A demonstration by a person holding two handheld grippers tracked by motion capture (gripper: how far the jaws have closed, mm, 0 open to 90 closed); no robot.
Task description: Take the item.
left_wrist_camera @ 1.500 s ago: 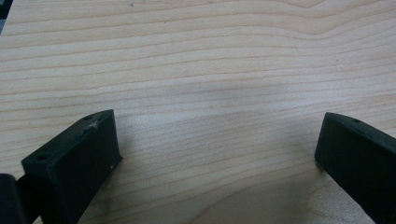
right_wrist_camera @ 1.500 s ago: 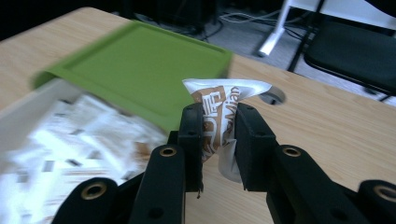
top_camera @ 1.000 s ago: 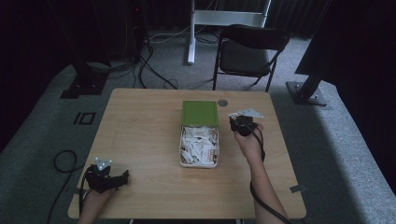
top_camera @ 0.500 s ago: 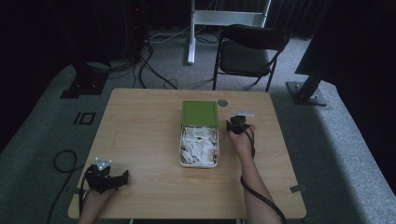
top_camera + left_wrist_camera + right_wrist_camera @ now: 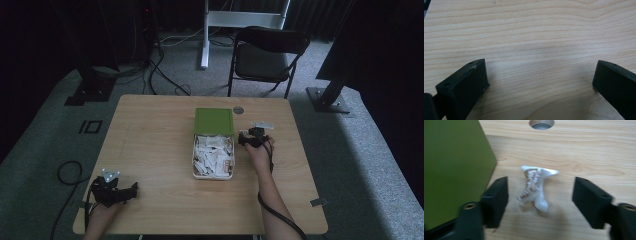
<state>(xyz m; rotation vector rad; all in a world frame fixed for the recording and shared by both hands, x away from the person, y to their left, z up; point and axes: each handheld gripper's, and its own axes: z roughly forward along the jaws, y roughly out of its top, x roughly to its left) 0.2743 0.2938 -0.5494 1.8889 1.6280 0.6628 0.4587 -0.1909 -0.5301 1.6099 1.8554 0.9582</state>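
Note:
A crumpled white sachet with brown print [image 5: 535, 186] sits on the wood between the jaws of my right gripper [image 5: 540, 192]. Neither pad touches it, and the jaws have just been opening around it. From above, the right gripper [image 5: 246, 137] is just right of the white box [image 5: 194, 160], which holds several similar sachets. The box's green lid [image 5: 214, 121] lies open behind it and shows as a green face [image 5: 454, 170] at the left of the right gripper view. My left gripper [image 5: 131, 190] rests open near the table's front left corner, with bare wood between its jaws [image 5: 541, 72].
A round cable hole [image 5: 238, 109] is set in the table behind the right gripper, also at the top of the right gripper view [image 5: 541, 123]. A black folding chair [image 5: 267, 55] stands beyond the far edge. Cables trail from both grippers.
My right hand has come down toward the table and shifted a little left, closer to the box. The left hand has kept still.

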